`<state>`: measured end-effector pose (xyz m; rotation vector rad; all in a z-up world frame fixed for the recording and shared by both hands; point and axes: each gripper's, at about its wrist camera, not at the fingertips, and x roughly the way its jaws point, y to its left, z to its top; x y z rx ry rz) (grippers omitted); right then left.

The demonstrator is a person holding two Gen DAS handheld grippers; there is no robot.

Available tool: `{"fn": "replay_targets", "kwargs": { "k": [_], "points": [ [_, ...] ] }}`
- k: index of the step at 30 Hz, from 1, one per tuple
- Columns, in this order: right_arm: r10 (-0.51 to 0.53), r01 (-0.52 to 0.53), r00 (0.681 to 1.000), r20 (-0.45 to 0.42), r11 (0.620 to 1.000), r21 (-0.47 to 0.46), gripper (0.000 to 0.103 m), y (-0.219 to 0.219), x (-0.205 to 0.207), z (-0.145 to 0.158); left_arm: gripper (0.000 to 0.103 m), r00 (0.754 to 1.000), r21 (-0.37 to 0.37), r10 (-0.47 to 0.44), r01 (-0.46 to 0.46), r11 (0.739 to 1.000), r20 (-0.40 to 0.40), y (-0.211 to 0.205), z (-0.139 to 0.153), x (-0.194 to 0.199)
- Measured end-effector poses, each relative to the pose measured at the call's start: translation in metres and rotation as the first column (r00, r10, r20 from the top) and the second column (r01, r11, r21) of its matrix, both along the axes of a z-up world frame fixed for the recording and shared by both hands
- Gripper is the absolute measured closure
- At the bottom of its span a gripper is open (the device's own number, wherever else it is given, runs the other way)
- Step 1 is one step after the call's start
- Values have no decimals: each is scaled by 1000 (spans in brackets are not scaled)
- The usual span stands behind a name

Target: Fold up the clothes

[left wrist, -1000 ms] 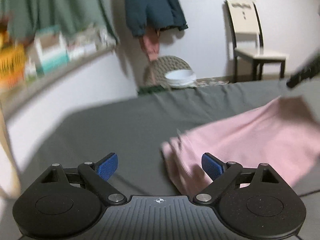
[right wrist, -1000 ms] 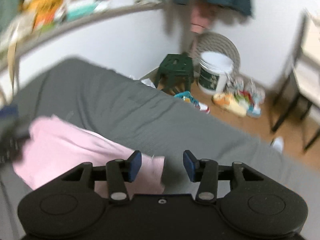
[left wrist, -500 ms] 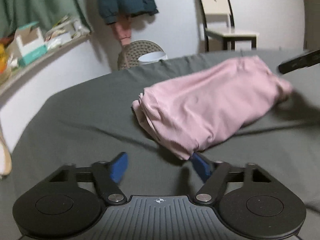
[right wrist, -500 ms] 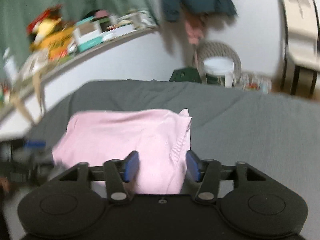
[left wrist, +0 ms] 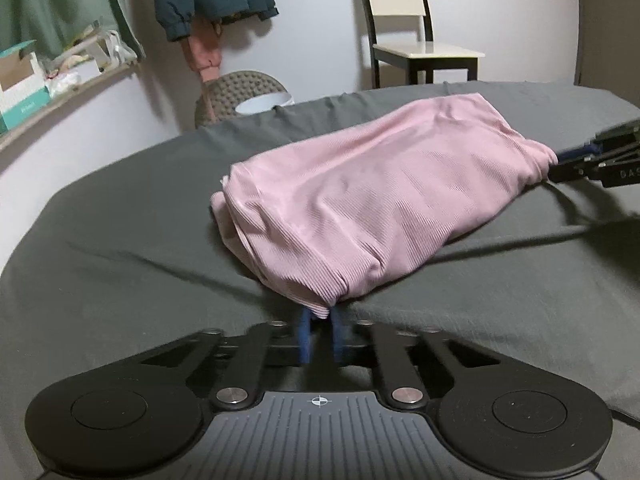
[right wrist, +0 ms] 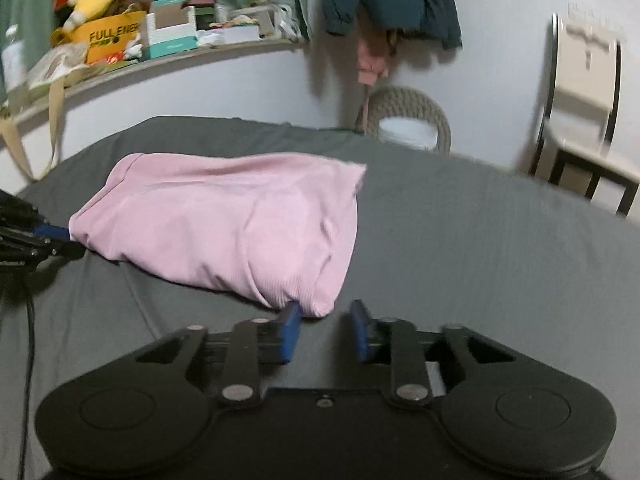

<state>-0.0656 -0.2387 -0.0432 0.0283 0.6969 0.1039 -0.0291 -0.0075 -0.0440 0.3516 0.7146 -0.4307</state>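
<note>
The pink garment (left wrist: 380,196) lies on the grey bed (left wrist: 120,240), already doubled into a compact, somewhat puffy bundle with several layers showing at its near edge, so most of the folding looks done; what seems left is one more fold or a flattening and squaring of the bundle (the edges are uneven and the top bulges). The left hand-held gripper (left wrist: 320,334) sits low at one corner of the bundle with its blue pads drawn close together and a small tip of the pink fabric pinched between them, so it is clamped on the garment. The right hand-held gripper (right wrist: 326,330) is at the opposite corner: its jaws stand part-way apart, the left blue pad touching the ribbed hem and the other pad clear of the cloth, so it grips nothing as yet. In each wrist view the other gripper shows at the far end of the bundle, just beside the fabric. A chair (left wrist: 412,28) and a cluttered shelf (right wrist: 160,56) stand beyond the bed.
</note>
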Motion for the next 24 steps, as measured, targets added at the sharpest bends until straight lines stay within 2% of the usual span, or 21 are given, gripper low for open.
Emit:
{"fn": "replay_targets", "kwargs": {
  "k": [2, 4, 7, 8, 10, 14, 16, 17, 18, 20, 22, 24],
  "points": [
    [13, -13, 1000, -6, 999, 40, 97, -4, 1, -3, 99, 999, 23, -5, 4, 1000, 42, -2, 2, 0],
    [32, -31, 999, -8, 998, 57, 98, -6, 1, -3, 100, 991, 79, 1, -12, 997, 133, -3, 8, -3],
    [23, -20, 999, 37, 998, -58, 98, 0, -4, 6, 100, 973, 154, 8, -44, 987, 231, -1, 19, -2],
    [16, -9, 998, 60, 994, -106, 98, 2, -6, 10, 101, 973, 166, 12, -51, 985, 231, 2, 20, -1],
    [5, 4, 999, 53, 986, -167, 98, 3, -4, 13, 101, 982, 207, 2, -42, 977, 190, 5, 14, 2],
    [24, -31, 999, -37, 977, -212, 98, 6, 2, -2, 101, 997, 298, -20, -2, 955, 70, 3, -4, -1],
    [19, -26, 999, -38, 979, -201, 97, 7, -1, -6, 101, 998, 269, 1, -16, 963, 55, 7, -1, 1],
    [14, -20, 999, -33, 982, -188, 92, 7, -2, -6, 101, 999, 255, 12, -23, 967, 47, 9, 1, 1],
    [8, -13, 1000, -28, 985, -173, 78, 6, -3, -5, 100, 999, 242, 28, -38, 969, 46, 11, 3, 2],
    [1, -2, 1000, -6, 988, -152, 56, 4, -8, -1, 100, 992, 229, 90, -108, 967, 86, 16, 7, 2],
    [6, 1, 999, 51, 992, -130, 55, 1, -15, 9, 100, 977, 187, 174, -195, 963, 122, 23, 16, 6],
    [6, 1, 995, 96, 997, -77, 55, -6, -16, 19, 100, 957, 68, 251, -263, 962, 142, 31, 26, 9]
  ]
}}
